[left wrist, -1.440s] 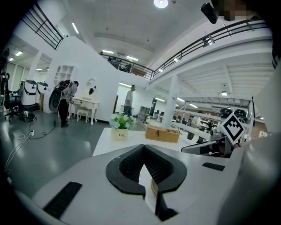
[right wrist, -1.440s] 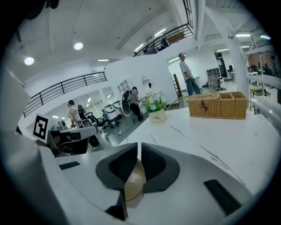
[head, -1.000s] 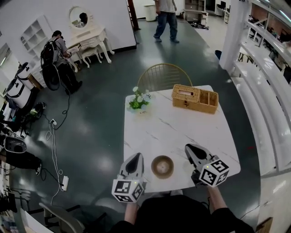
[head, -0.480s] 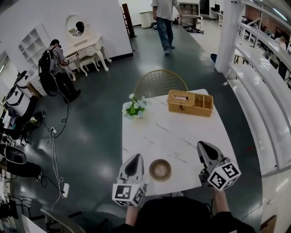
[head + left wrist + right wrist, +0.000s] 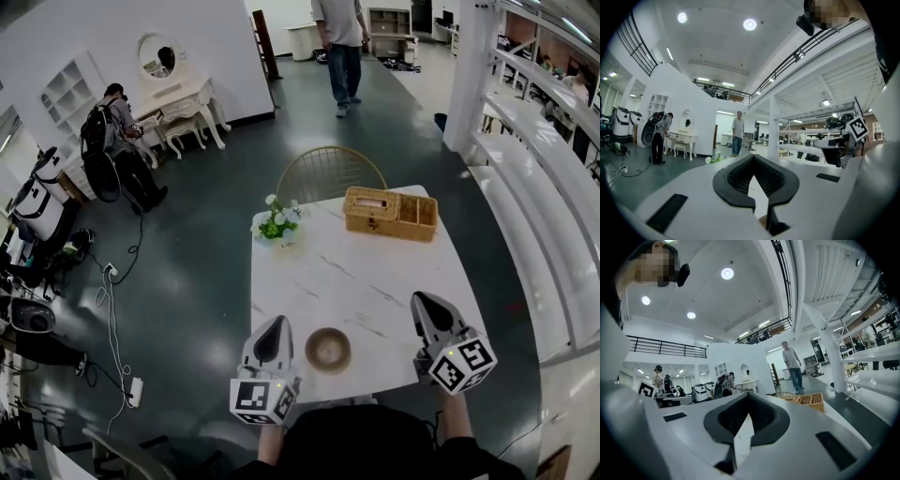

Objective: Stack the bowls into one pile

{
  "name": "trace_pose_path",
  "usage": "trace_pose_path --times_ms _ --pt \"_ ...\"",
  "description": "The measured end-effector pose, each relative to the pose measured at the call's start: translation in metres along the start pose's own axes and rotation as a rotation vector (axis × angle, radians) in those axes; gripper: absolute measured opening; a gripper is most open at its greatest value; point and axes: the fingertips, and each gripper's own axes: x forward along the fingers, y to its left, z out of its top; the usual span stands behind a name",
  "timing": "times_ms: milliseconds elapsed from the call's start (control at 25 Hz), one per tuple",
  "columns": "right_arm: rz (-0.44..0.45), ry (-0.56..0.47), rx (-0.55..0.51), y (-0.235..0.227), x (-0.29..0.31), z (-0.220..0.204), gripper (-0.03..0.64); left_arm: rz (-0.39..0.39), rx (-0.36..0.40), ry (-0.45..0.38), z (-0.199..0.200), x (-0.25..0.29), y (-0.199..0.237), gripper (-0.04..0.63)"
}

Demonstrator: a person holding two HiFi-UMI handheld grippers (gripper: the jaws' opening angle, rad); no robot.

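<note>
hovering on either side of the bowl pile (image 5: pixel 328 350), both grippers are pointing level and carrying nothing. the left gripper (image 5: pixel 275 330) is showing its jaws pressed together with nothing between them, and the right gripper (image 5: pixel 427 307) is likewise closed tight and empty. the brown pile is sitting at the near edge of the white table (image 5: pixel 375 253), just right of the left gripper and farther off to the left of the right gripper. from above it is reading as one round shape, so the number of nested bowls is not showing. the bowls are looking wooden or similar: probably light, stiff and hard to break, with a smooth curved wall that may slip under flat pads. pinching across the rim, one pad inside and one outside, is looking like the safest hold. a wicker basket (image 5: pixel 391 213) and flowers (image 5: pixel 277 223) are standing well ahead of both grippers.
</note>
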Motion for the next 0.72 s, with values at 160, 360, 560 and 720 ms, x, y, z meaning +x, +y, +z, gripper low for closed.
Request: trace_pose_path --times_ms 160,360,560,720 --pt "-0.012 -0.008 -0.012 -0.0046 -0.0027 0.0019 0.014 0.015 0.007 0.001 0.0008 -0.0019 0.0014 0.015" --pt "-0.022 -0.012 -0.026 -0.0063 -0.0053 0.0033 0.014 0.027 0.012 -0.002 0.0034 -0.0047 0.0029 0.014" --pt "-0.021 -0.01 -0.039 -0.0064 -0.0045 0.0021 0.014 0.025 0.017 0.003 0.002 -0.0048 0.0017 0.014" --pt "-0.02 -0.01 -0.041 -0.0068 -0.0025 0.0016 0.014 0.025 0.024 0.003 0.0021 -0.0036 0.0021 0.014"
